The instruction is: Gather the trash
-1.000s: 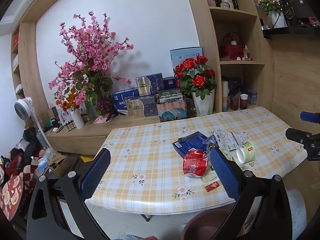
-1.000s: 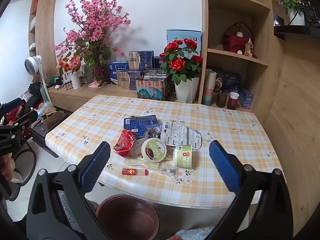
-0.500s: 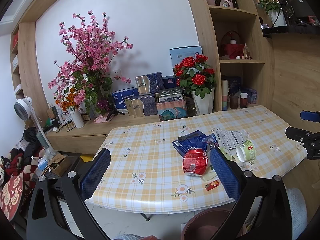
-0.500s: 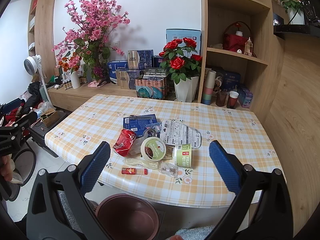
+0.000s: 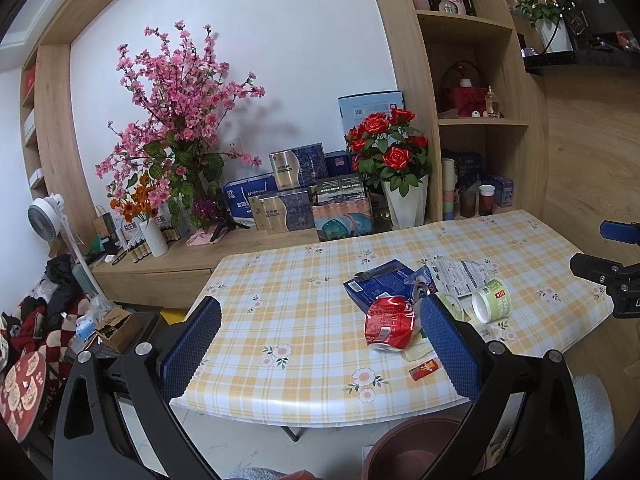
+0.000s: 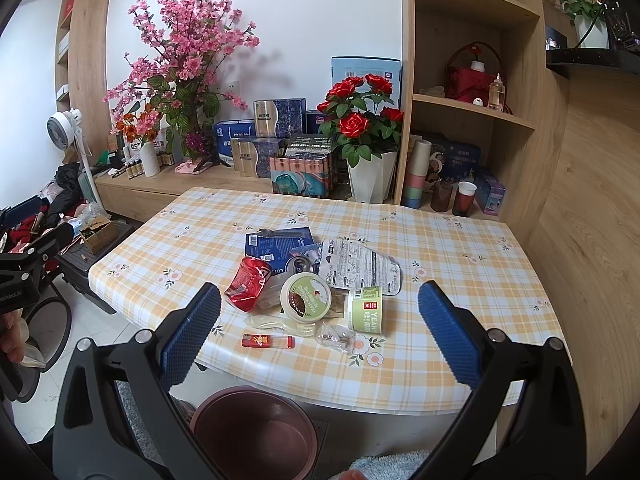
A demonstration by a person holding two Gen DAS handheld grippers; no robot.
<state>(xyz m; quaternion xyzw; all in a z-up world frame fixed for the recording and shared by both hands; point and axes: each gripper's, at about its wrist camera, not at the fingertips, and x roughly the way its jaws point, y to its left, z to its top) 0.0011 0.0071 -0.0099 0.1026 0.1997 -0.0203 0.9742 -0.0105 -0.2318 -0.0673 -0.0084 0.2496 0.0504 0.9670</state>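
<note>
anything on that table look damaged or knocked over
Yes. The red soda can is crushed and lying on its side near the table's front edge. The green cup beside it is tipped over too, and its round lid lies loose among flattened wrappers. Both tongs are open and hold nothing.

A white wall (image 6: 304, 12) framed by wooden shelving (image 6: 472, 112) fills the upper frame, with pink blossoms (image 6: 188, 44) at upper left and red roses (image 6: 360, 112) at centre. A table in yellow plaid cloth (image 6: 460, 240) stands on pale tiled floor (image 6: 96, 320).
</note>
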